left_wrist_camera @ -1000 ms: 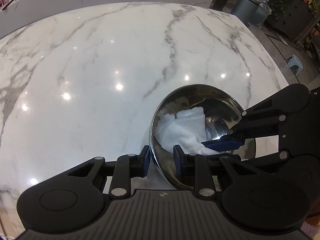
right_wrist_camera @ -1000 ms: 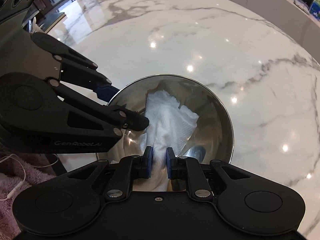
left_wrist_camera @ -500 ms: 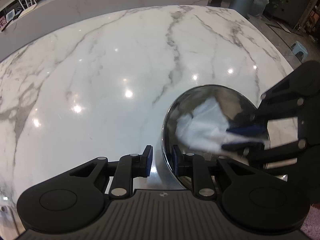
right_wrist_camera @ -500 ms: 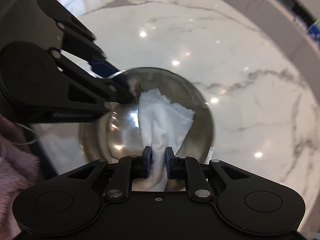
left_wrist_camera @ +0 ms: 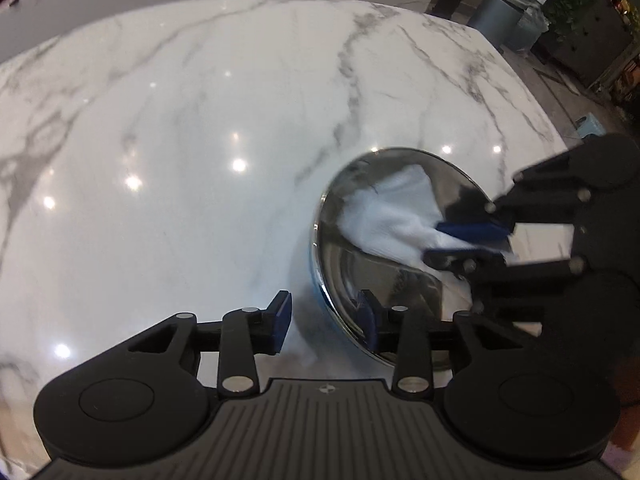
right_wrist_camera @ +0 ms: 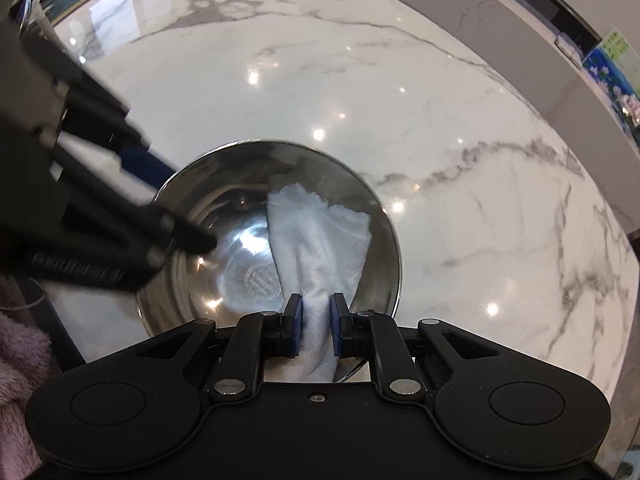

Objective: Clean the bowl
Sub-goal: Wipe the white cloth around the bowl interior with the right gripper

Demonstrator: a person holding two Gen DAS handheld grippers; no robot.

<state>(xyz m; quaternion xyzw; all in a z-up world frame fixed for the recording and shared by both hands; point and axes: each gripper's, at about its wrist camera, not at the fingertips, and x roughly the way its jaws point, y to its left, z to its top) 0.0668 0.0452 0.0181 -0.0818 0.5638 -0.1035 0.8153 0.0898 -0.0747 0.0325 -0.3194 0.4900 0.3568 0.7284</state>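
Right claw (right_wrist_camera: 316, 330) pinches the white cloth (right_wrist_camera: 320, 236) inside the steel bowl (right_wrist_camera: 224, 184); left claw (left_wrist_camera: 324, 326) is opening astride its rim.

no readable text, lettering on the left gripper (right_wrist_camera: 160, 200) blurred

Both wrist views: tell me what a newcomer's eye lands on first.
The shiny steel bowl on the glossy white marble table, with a white cloth draped inside it. The right gripper pinches that cloth at the bowl's near edge. The left gripper straddles the rim, jaws opening.
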